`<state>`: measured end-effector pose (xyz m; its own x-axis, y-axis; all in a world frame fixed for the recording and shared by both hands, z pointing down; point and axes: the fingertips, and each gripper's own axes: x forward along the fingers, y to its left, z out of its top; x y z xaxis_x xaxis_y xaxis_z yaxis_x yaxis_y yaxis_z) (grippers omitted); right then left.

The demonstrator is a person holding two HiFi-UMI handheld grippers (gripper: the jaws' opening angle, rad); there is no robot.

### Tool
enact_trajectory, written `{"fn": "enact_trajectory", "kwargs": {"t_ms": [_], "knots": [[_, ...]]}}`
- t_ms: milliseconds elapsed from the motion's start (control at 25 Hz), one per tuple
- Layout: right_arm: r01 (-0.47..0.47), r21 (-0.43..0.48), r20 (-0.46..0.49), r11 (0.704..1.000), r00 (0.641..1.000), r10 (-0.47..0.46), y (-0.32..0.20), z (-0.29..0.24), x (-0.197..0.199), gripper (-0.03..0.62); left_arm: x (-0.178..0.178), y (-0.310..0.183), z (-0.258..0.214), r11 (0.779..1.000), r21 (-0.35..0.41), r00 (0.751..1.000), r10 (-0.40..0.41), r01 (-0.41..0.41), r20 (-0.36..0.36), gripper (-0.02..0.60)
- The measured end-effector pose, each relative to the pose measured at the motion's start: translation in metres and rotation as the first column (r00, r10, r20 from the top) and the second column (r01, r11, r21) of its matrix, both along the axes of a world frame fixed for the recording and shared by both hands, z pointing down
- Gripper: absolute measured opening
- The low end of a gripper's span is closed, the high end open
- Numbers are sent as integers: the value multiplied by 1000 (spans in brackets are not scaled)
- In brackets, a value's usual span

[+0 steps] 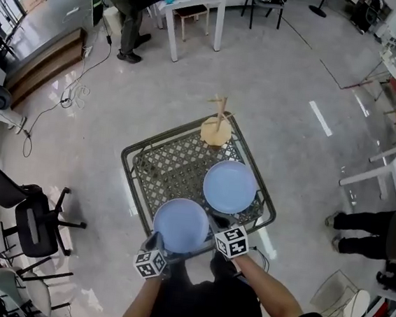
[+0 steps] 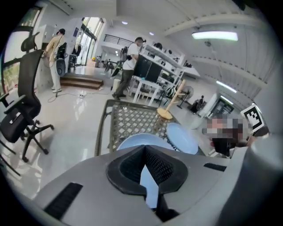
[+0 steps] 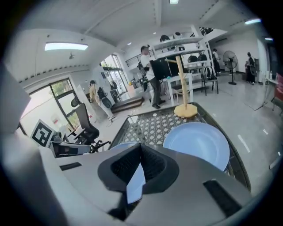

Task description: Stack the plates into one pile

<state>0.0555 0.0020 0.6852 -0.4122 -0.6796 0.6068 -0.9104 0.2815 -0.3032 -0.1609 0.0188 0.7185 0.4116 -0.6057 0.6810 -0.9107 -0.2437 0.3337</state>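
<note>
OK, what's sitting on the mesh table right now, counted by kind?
Blue plates: 2, the near plate and the far plate
Wooden stand: 1
Total: 3

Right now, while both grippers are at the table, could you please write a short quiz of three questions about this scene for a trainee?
1. True or false: the round light blue nearer plate already lies stacked on the matching farther plate on the dark metal lattice table.
2. Choose one: the left gripper is shut on A) the nearer plate's rim, B) the farther plate, C) nothing.
3. Short answer: what stands at the table's far edge?

Key:
1. False: the plates lie side by side.
2. A. The right gripper is shut on the same plate.
3. The light wooden stand with pegs.
</note>
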Motion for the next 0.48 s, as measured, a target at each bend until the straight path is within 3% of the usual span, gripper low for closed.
{"fn": "enact_trajectory", "kwargs": {"t_ms": [120, 240, 480], "knots": [[-41, 117, 16, 992, 999, 39, -2, -37, 10, 9, 33, -18, -45, 988, 138, 997, 68, -62, -40, 14], [-73, 211, 23, 975, 997, 70, -2, -69, 19, 9, 64, -35, -92, 958, 265, 990, 128, -108, -59, 12], [-158, 300, 58, 941, 987, 147, 0, -112, 46, 9, 115, -61, -144, 909, 372, 972, 227, -187, -64, 14]]}}
